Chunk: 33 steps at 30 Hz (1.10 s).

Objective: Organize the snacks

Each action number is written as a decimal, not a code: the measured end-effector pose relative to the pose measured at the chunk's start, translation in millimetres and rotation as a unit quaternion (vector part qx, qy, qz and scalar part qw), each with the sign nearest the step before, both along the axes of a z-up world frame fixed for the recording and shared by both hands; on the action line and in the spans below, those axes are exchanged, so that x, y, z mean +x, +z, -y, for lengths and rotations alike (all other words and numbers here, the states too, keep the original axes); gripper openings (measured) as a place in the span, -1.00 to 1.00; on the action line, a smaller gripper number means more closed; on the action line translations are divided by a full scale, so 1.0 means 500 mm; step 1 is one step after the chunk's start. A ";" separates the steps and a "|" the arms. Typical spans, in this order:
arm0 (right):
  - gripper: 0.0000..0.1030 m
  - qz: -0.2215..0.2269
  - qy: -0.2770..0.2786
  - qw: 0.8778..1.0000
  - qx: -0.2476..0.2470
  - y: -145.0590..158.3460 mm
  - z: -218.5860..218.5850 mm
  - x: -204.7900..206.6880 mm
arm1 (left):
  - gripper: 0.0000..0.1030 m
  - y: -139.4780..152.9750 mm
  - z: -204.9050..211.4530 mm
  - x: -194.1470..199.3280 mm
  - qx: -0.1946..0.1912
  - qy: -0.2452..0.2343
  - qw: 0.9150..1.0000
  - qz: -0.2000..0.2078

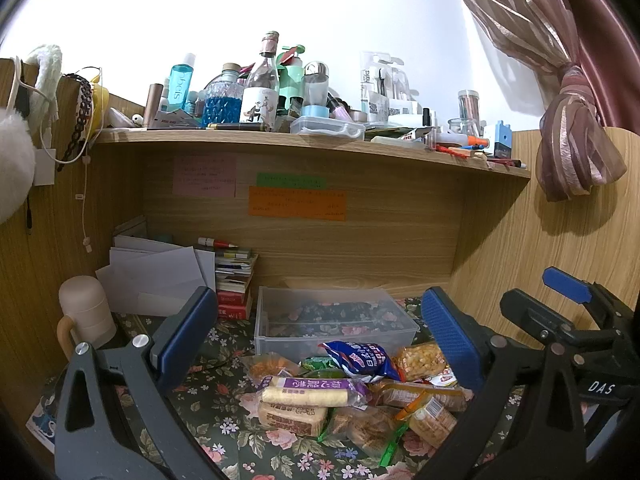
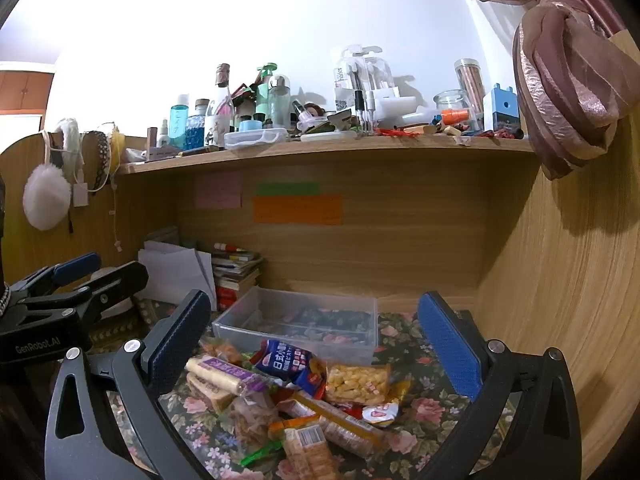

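A pile of wrapped snacks (image 1: 352,396) lies on the floral desk cloth, also in the right wrist view (image 2: 296,396). It includes a blue packet (image 1: 356,360) (image 2: 286,362), a purple-wrapped roll (image 1: 308,392) (image 2: 224,374) and a pack of yellow puffs (image 1: 420,360) (image 2: 356,384). Behind the pile stands a clear plastic box (image 1: 332,320) (image 2: 304,320) with no snacks in it. My left gripper (image 1: 320,340) is open above the pile. My right gripper (image 2: 316,344) is open above the pile too, and shows at the right of the left wrist view (image 1: 568,300).
A wooden shelf (image 1: 312,140) crowded with bottles and jars runs above the desk. Stacked books (image 1: 236,276) and papers (image 1: 160,276) sit at the back left, with a beige mug (image 1: 84,316). A wooden side panel (image 2: 560,280) and a tied curtain (image 2: 568,92) close the right.
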State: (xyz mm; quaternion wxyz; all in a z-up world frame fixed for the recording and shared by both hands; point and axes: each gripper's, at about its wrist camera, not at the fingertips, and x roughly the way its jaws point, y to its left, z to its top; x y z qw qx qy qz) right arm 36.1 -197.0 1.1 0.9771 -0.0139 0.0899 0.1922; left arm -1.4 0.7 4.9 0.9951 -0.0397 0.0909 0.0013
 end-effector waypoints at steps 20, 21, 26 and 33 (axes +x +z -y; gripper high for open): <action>1.00 -0.002 0.000 1.000 0.006 0.005 0.000 -0.002 | 1.00 -0.001 -0.002 0.006 0.000 0.001 1.000 0.002; 1.00 -0.002 0.000 1.000 0.006 0.006 -0.001 -0.003 | 1.00 -0.002 -0.002 0.006 0.000 0.001 1.000 0.002; 1.00 -0.002 0.000 1.000 0.006 0.006 -0.002 -0.003 | 1.00 -0.001 -0.002 0.007 0.000 0.001 1.000 0.002; 1.00 -0.002 -0.001 1.000 0.007 0.006 -0.003 -0.004 | 1.00 -0.001 -0.003 0.007 0.000 0.001 1.000 0.002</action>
